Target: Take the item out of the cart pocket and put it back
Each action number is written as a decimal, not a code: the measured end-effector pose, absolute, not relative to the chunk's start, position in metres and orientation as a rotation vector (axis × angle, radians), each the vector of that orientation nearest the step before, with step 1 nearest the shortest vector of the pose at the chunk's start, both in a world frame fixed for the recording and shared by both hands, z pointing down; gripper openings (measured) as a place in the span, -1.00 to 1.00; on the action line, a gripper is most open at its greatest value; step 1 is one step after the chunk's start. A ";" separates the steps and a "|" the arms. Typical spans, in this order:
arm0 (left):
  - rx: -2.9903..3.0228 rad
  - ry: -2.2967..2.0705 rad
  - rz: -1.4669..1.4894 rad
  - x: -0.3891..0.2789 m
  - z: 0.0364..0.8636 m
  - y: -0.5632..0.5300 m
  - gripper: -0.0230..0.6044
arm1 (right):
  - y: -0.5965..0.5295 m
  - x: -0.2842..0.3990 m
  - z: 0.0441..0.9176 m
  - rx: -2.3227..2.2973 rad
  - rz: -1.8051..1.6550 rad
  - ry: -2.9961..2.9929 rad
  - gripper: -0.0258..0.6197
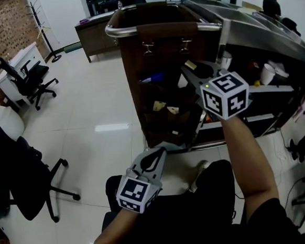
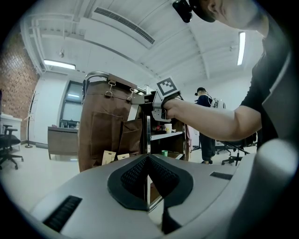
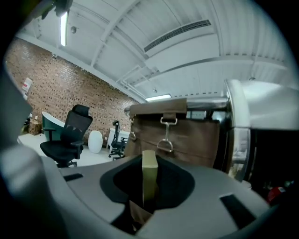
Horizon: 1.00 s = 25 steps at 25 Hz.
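Note:
A brown fabric bag [image 1: 137, 57] with several pockets hangs on the cart's end. My right gripper [image 1: 189, 69] is raised at the bag's right edge, shut on a slim olive-yellow box [image 1: 190, 64]. In the right gripper view the box [image 3: 149, 177] stands upright between the pads, with the gripper [image 3: 149, 161] facing the bag's strap clip [image 3: 165, 140]. A blue item [image 1: 151, 78] and tan cards [image 1: 159, 105] stick out of pockets. My left gripper [image 1: 166, 146] hangs low in front of the cart, shut and empty; its pads [image 2: 135, 175] meet in the left gripper view.
The cart's metal rail [image 1: 158, 29] runs over the bag, and its shelves [image 1: 265, 89] at the right hold cups. Black office chairs [image 1: 25, 79] stand at the left, another close by [image 1: 20, 176]. A wooden desk [image 1: 95, 34] stands behind. A person [image 2: 205, 121] stands far off.

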<state>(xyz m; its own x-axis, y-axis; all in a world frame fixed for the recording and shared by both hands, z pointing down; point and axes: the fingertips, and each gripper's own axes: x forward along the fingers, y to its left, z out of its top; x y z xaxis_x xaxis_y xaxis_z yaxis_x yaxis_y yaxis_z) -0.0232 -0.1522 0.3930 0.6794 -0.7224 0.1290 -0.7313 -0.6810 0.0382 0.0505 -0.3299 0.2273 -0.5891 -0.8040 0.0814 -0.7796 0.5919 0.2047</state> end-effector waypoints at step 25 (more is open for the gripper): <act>2.797 -1.218 0.152 -0.025 0.393 -0.151 -0.93 | -0.335 0.052 0.251 1.346 -0.222 -2.641 -0.39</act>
<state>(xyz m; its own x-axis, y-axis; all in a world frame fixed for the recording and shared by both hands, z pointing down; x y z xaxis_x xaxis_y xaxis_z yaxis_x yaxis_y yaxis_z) -0.0247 -0.1510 0.3932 0.6774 -0.7248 0.1261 -0.7335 -0.6785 0.0401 0.0517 -0.3346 0.2508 -0.5786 -0.8114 0.0820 -0.7864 0.5818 0.2078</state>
